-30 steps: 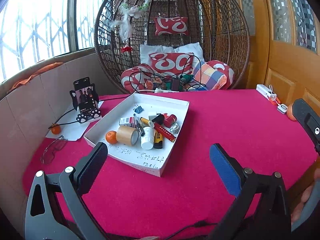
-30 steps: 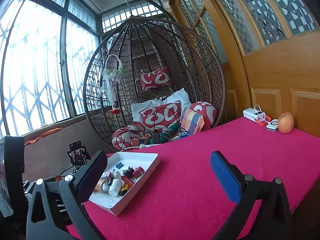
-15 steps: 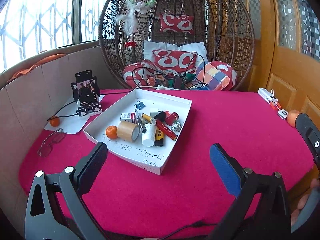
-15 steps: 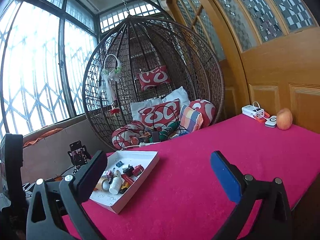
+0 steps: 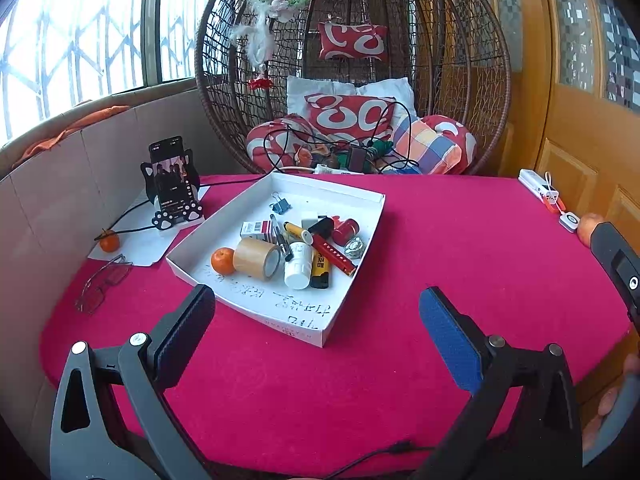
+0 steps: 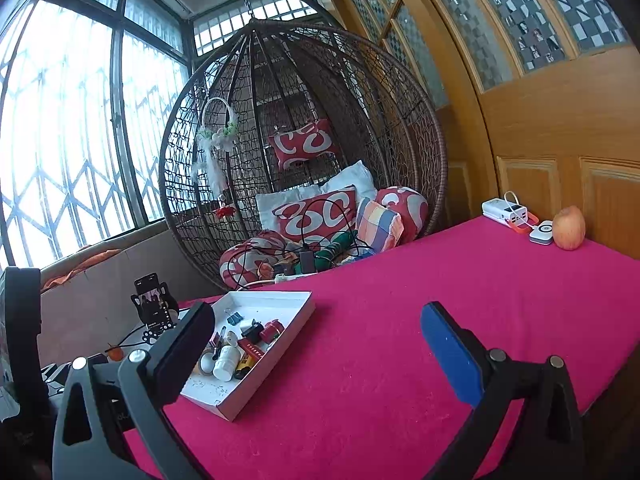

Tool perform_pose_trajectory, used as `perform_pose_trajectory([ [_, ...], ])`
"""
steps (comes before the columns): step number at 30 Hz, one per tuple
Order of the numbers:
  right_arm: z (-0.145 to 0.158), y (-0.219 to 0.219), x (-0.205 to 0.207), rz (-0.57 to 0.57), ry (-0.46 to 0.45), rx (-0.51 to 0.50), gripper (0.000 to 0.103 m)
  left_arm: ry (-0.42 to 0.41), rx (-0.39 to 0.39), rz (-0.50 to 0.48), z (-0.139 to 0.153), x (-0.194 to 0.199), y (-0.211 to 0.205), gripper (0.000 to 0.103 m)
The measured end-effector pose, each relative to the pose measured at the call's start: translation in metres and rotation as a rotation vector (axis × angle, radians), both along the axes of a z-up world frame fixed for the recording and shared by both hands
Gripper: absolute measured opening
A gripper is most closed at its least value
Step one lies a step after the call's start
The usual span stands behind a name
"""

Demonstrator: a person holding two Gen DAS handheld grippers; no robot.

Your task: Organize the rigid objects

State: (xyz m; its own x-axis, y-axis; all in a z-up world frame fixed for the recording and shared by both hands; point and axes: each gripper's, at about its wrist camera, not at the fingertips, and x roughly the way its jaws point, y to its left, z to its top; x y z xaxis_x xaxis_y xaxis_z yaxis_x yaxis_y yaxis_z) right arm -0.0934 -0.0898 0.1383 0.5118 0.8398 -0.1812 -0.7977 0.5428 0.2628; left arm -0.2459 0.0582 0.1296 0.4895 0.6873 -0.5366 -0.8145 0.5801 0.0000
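Crimson felt is spread over the counter (image 5: pixel 440 248); a shallow white cardboard tray (image 5: pixel 256 308) is filled with a tape roll (image 5: pixel 256 258), white bottle (image 5: pixel 298 270) and tangerine (image 5: pixel 222 260). Left hand-held gripper (image 5: pixel 316 316) and right hand-held gripper (image 6: pixel 318 334) are held wide and unloaded.

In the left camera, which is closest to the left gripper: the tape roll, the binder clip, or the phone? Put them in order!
From the left gripper:
1. Tape roll, at the box's near left end.
2. Binder clip, at the box's far end.
3. Phone, on a stand left of the box, slightly beyond the clip.
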Motion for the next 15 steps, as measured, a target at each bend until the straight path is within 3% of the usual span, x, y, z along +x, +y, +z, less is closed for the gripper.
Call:
perform_pose_trajectory([
  [15, -0.003, 0.0051, 0.0047, 0.0, 0.022, -0.024, 0.103, -0.008, 0.012, 0.002, -0.0024, 0.0015, 0.001, 0.103],
])
